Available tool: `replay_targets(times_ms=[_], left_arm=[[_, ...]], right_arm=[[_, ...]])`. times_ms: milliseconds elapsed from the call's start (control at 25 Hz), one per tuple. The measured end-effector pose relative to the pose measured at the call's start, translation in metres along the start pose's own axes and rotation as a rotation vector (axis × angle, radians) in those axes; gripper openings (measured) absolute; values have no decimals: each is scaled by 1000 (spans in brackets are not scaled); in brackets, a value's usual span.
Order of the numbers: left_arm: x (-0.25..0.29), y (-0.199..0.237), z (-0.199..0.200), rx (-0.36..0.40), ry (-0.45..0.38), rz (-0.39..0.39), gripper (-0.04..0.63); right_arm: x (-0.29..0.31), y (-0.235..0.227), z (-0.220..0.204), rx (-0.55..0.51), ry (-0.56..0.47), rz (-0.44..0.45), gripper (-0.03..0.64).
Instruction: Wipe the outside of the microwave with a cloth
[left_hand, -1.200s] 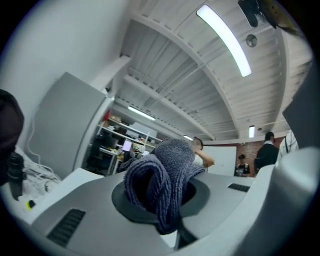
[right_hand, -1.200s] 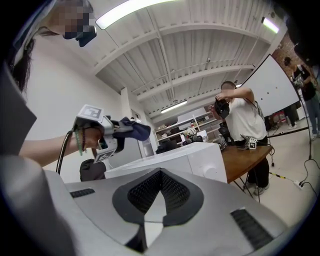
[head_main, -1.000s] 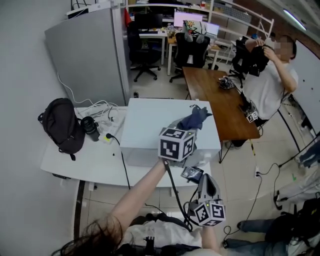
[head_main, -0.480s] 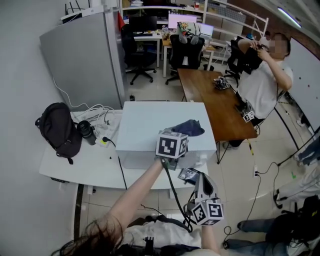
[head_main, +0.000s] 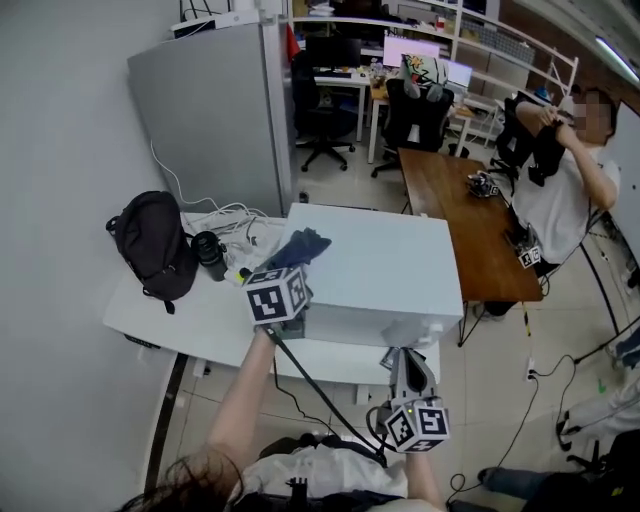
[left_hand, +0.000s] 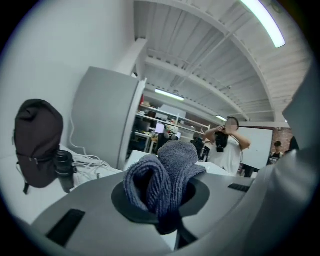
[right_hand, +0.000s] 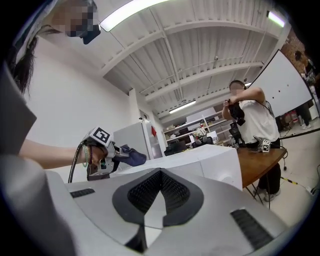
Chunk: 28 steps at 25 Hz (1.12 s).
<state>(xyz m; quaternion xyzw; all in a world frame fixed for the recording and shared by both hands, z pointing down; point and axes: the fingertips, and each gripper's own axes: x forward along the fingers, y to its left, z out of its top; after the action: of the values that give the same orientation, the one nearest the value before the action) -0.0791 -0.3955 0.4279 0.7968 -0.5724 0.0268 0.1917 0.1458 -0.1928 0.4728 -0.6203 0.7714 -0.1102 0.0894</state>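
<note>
- The white table (head_main: 165, 318) carries the microwave (head_main: 385, 270), a plain white box with its broad top facing up, so the top is the easiest outside face to reach from where the person stands.
- A black backpack (head_main: 150, 245) lies on the table to the left of the microwave, well clear of the wiping.
- The left gripper (head_main: 288, 270) reaches over the microwave's near left corner. It is tipped toward the top so that whatever it holds can drag across that face.
- The right gripper (head_main: 405, 360) hangs low in front of the microwave, close to the person's body. Its jaws meet with nothing between them, so it looks parked while the other side works.
- The cloth (head_main: 300, 246), dark blue and ribbed, is bunched and pinched tight between the left gripper's jaws. It sits at the left edge of the microwave's top. It probably touches the surface, though the head view is too coarse to be sure.
- Half a second ago the cloth lay right of the top's middle, and half a second before that nearer the right side. It has therefore swept right to left across the top, while the right gripper has barely moved.
</note>
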Motion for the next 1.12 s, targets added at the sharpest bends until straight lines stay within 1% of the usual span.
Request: replay_targets(times_ms=[80, 160, 240, 280, 360, 480, 560, 640, 680, 720, 840, 960, 1040, 1120], left_arm=[[-12, 36, 3, -17, -23, 79, 52], [-23, 61, 3, -35, -37, 134, 52], [-30, 70, 4, -37, -48, 148, 52], [-32, 66, 7, -31, -59, 136, 52], [-31, 43, 22, 8, -103, 81, 52], [-15, -19, 54, 108, -186, -34, 52], [6, -66, 64, 187, -191, -111, 52], [34, -111, 60, 260, -151, -181, 52], [48, -131, 56, 279, -128, -217, 52], [62, -151, 51, 284, -109, -256, 52], [98, -208, 36, 265, -51, -377, 52], [128, -258, 15, 257, 31, -476, 52], [145, -281, -1, 255, 94, -511, 52], [157, -294, -19, 271, 155, -519, 52]], right_arm=[[5, 7, -2, -1, 8, 25, 17], [8, 12, -3, -3, 16, 43, 17], [9, 16, -4, -5, 27, 54, 17], [9, 16, -5, -4, 32, 55, 17], [8, 12, -8, 3, 34, 47, 17], [5, 1, -8, 9, 33, 22, 17], [1, -6, -4, 7, 22, -1, 17], [-3, -15, 3, -6, 4, -23, 17], [-5, -20, 8, -18, -5, -37, 17], [-7, -26, 13, -31, -15, -55, 17], [-16, -53, 27, -46, -46, -121, 17], [-24, -79, 34, -51, -52, -188, 17], [-28, -89, 33, -58, -43, -224, 17], [-32, -93, 30, -67, -35, -247, 17]])
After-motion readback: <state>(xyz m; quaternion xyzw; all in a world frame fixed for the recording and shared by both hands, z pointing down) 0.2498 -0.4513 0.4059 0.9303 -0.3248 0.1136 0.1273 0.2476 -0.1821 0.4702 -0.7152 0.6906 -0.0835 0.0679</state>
